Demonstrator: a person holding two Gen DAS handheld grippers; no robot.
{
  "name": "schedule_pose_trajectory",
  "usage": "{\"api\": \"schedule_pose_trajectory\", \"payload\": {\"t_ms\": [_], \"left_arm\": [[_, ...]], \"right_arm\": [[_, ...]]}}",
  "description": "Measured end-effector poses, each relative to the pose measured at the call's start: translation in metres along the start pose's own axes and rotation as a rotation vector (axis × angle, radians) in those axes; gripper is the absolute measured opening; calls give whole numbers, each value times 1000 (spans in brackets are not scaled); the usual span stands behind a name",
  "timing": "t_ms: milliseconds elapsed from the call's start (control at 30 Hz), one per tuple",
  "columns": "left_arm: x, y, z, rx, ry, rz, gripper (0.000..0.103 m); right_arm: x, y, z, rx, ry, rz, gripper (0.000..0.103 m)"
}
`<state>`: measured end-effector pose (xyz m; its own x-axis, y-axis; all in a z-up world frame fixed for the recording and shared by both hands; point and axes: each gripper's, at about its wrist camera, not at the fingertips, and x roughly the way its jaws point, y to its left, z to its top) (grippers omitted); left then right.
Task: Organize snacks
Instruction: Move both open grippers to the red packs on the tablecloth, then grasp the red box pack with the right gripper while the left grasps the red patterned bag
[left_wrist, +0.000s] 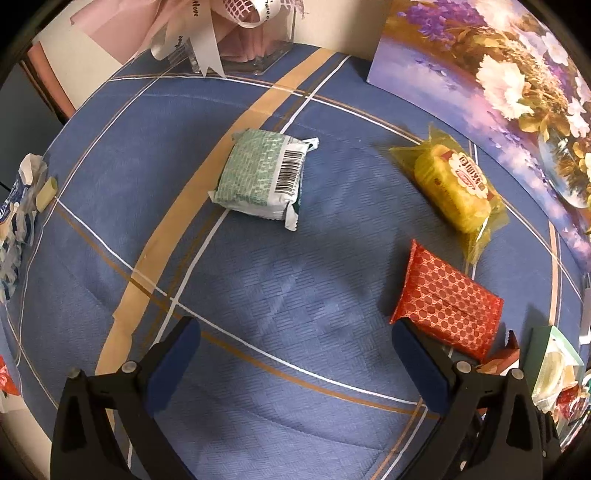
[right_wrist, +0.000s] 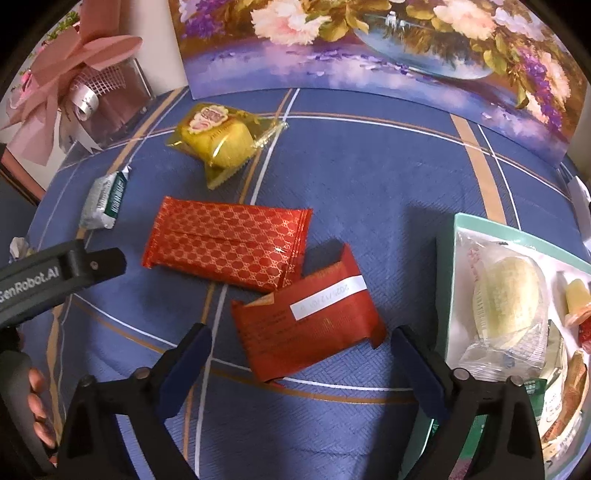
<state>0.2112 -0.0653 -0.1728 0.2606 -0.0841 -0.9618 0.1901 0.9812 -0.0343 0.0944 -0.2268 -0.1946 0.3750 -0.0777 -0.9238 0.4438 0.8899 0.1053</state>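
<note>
Right tool (right_wrist: 301, 365), spread wide and empty over a flat red packet (right_wrist: 306, 325) lying on the worktop (right_wrist: 369, 177) left of the snack tray (right_wrist: 448, 280): light, crinkly, slippery film, likely best pinched across its short width; underside and tray's right end cut off.

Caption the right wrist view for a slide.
Open right gripper poised over a dark red snack packet on the blue tablecloth, beside a snack tray.
</note>
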Motion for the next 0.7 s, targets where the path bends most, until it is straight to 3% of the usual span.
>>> {"api": "schedule_pose_trajectory", "payload": {"t_ms": [433,700], "left_arm": [[4,-2,-2,14,11,11,103],[4,-4,-5,20,10,26,103]], "right_arm": [[15,14,-7,-48,-3,-69,92],[12,12,-7,-24,-14,-78,83]]}}
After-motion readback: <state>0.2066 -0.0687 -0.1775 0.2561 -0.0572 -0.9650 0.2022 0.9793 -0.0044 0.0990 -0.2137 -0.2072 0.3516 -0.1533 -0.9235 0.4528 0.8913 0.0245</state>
